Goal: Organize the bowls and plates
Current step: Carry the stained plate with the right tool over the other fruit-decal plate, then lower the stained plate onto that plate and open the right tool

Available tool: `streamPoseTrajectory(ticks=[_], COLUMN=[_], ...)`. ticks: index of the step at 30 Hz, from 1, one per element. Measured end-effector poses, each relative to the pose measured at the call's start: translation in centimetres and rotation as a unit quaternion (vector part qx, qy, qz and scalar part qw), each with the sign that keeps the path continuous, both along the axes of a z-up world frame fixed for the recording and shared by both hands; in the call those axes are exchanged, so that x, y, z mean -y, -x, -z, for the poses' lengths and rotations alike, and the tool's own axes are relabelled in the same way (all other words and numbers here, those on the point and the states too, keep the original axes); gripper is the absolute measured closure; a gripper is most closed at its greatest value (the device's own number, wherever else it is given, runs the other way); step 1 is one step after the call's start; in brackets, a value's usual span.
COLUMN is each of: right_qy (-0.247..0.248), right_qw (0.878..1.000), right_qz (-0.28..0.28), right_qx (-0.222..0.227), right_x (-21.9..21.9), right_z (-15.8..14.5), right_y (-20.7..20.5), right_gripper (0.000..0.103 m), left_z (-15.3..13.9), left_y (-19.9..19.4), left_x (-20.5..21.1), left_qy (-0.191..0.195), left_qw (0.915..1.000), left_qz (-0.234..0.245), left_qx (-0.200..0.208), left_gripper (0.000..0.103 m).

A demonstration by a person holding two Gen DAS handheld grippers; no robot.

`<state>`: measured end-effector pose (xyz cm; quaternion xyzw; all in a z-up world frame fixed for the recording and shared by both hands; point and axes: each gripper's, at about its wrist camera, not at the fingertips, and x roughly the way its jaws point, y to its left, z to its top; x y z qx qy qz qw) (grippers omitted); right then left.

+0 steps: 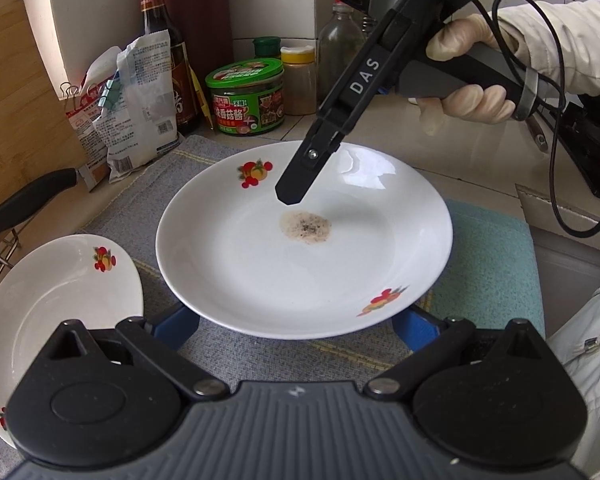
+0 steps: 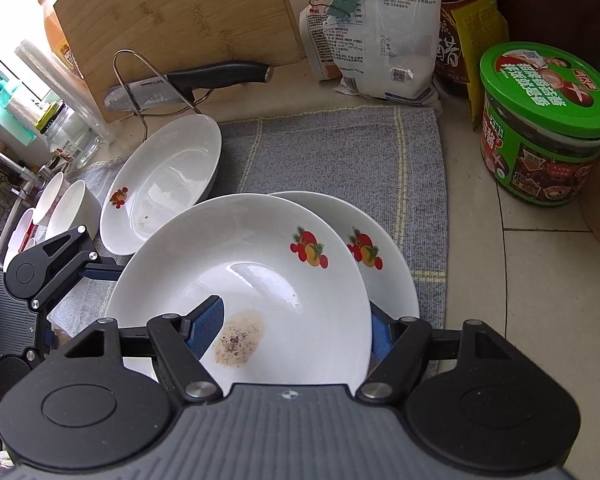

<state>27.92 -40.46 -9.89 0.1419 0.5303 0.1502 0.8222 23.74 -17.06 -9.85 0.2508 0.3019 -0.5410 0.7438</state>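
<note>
Pinching the stained plate point(image 2: 260, 280) by its rim, the right gripper point(image 2: 298, 330) tilts it over another plate point(image 2: 384, 280), while the left gripper point(image 1: 296, 322) stands wide, empty.

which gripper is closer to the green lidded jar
Right. The right gripper, clamped on the stained plate, has the green-lidded jar just off to its right. The left gripper sits at the plate's opposite edge, farther from the jar.

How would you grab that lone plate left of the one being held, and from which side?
Pinch its rim, one finger inside, one underneath. The lone plate looks too wide to span, and its far edge seems propped up, so come from there.
</note>
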Motion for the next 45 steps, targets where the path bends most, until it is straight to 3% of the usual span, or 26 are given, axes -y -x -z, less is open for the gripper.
streamPoseTrajectory(ticks=[45], right_qy=[0.000], right_qw=[1.000], right_qz=[-0.002], right_qx=[-0.017], right_x=[0.8], right_z=[0.2], right_y=[1.1], right_gripper=[0.025], left_z=[-0.2], left_y=[0.0], left_x=[-0.1], left_qy=[-0.008], left_qw=[0.9998], left_qz=[0.011], left_qx=[0.017], left_gripper=[0.001])
